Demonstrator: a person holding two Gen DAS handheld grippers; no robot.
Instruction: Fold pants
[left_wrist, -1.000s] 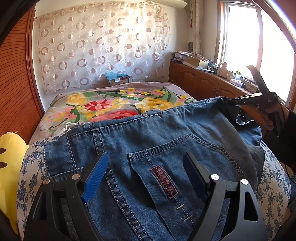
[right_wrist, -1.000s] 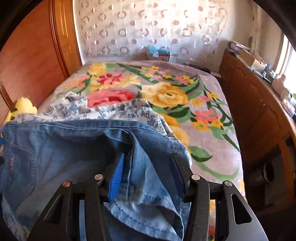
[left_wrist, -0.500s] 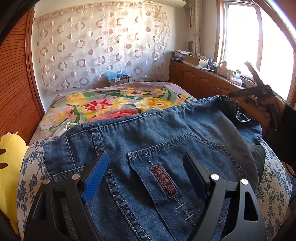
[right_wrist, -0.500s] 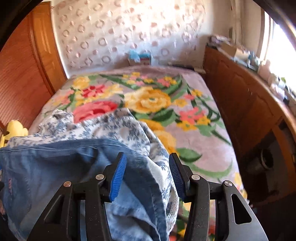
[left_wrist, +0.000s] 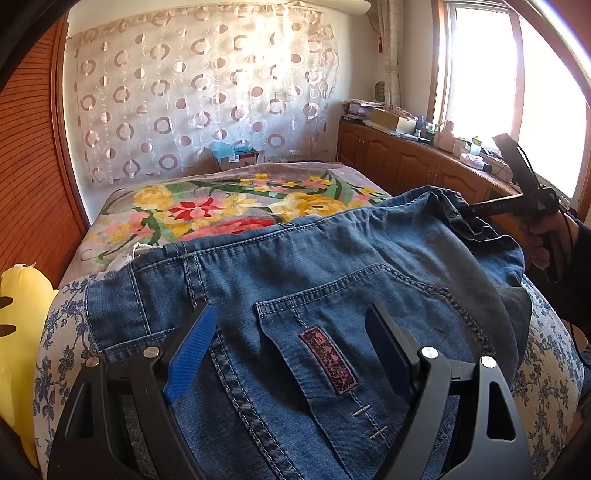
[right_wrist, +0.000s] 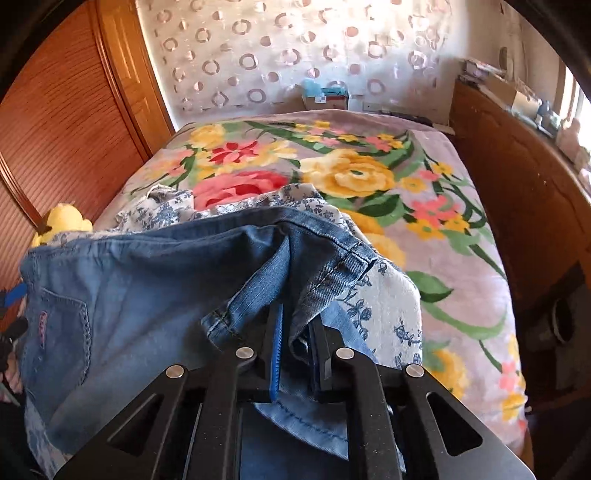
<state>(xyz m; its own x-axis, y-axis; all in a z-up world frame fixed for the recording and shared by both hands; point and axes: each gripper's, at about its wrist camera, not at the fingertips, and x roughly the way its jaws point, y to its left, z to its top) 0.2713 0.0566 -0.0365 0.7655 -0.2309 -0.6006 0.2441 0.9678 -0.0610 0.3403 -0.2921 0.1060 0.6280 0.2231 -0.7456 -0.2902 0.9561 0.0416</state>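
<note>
right gripper (right_wrist: 295, 332) jaws just closed, clamped on a fold of the jeans (right_wrist: 147, 288); left gripper (left_wrist: 291, 347) spread apart above the back pocket (left_wrist: 332, 332).

Jeans (left_wrist: 332, 266): legs cut off by the lower edge. Right tongs (right_wrist: 295, 332): tips buried in denim. Worktop (left_wrist: 424, 136): items too small to identify.

Both grippers are black angular frames with silver screws. The left gripper (left_wrist: 291, 354) and right gripper (right_wrist: 297, 334) carry ribbed blue pads (left_wrist: 190, 354). A dark sleeve (left_wrist: 580, 273) covers the right wrist.
</note>
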